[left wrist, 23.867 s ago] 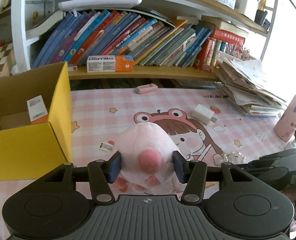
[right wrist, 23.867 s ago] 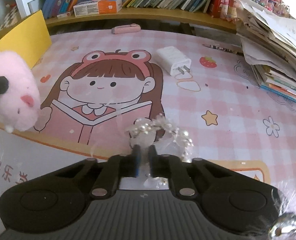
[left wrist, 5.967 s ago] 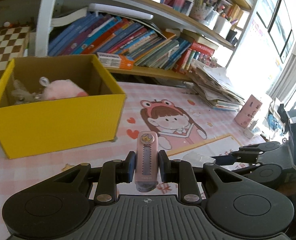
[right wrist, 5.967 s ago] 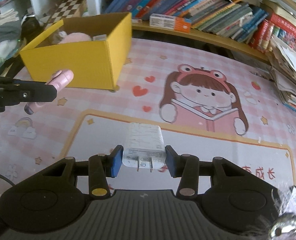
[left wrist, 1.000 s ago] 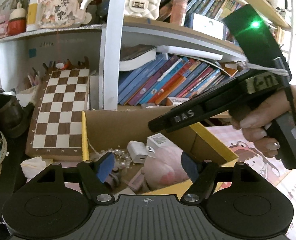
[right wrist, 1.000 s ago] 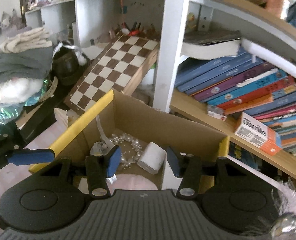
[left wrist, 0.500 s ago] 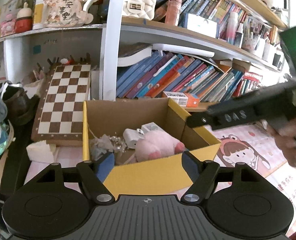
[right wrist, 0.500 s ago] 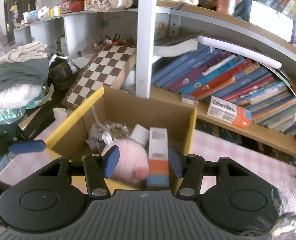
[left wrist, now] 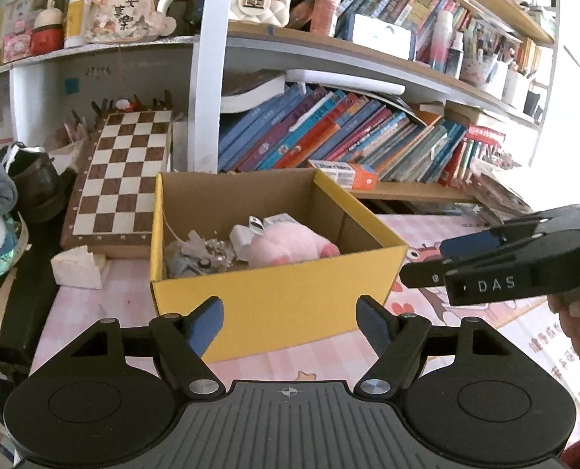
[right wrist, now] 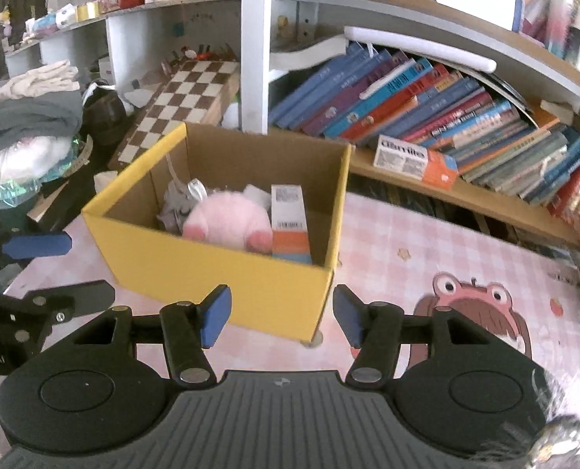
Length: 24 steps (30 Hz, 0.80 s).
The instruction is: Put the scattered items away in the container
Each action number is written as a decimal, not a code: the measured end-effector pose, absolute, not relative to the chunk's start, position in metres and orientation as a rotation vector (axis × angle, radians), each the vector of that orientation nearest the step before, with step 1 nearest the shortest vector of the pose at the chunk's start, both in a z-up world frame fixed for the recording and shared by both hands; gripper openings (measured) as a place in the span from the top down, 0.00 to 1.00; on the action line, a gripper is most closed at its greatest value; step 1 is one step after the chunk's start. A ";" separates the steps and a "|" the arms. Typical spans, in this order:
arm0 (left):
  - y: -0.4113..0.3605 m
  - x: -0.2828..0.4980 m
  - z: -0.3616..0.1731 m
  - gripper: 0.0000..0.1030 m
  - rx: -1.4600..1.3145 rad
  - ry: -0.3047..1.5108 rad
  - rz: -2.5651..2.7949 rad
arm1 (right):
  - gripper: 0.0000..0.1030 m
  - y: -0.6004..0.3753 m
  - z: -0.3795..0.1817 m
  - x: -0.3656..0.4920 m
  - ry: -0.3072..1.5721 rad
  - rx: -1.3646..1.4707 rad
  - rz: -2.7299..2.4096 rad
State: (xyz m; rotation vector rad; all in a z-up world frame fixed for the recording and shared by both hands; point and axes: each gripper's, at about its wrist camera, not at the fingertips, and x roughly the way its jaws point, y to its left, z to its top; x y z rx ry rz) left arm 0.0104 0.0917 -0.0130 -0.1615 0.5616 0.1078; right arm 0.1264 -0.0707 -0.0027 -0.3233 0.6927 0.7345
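Observation:
The yellow cardboard box (left wrist: 274,297) stands on the pink desk mat, open at the top. Inside lie a pink plush toy (left wrist: 290,244), a white charger (left wrist: 239,239), a bead bracelet (left wrist: 211,248) and a white and orange carton (right wrist: 288,219). The plush (right wrist: 227,221) shows in the right wrist view too. My left gripper (left wrist: 290,318) is open and empty, held just in front of the box's near wall. My right gripper (right wrist: 281,314) is also open and empty, close to the box's near corner (right wrist: 321,305). In the left wrist view the right gripper (left wrist: 481,250) reaches in from the right, held by a hand (left wrist: 579,324).
A chessboard (left wrist: 121,176) leans behind the box. Slanted books (left wrist: 329,136) fill the shelf, with an orange and white carton (right wrist: 415,160) in front. Folded clothes (right wrist: 27,117) pile at the left. A white wedge-shaped block (left wrist: 76,269) sits left of the box. The cartoon mat (right wrist: 485,312) stretches right.
Both grippers have pulled back and away from the box, which now sits farther off and lower in both views. The right gripper has dropped to the right of the box. Both stay open.

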 end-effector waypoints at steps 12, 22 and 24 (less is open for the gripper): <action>0.074 0.006 -0.025 0.25 -0.163 0.600 0.104 | 0.45 -0.099 -0.030 0.100 0.728 -0.337 0.668; 0.054 0.011 -0.035 0.25 -0.147 0.644 0.081 | 0.41 -0.121 -0.042 0.094 0.732 -0.317 0.597; 0.049 0.012 -0.036 0.25 -0.139 0.650 0.074 | 0.40 -0.127 -0.045 0.094 0.735 -0.308 0.578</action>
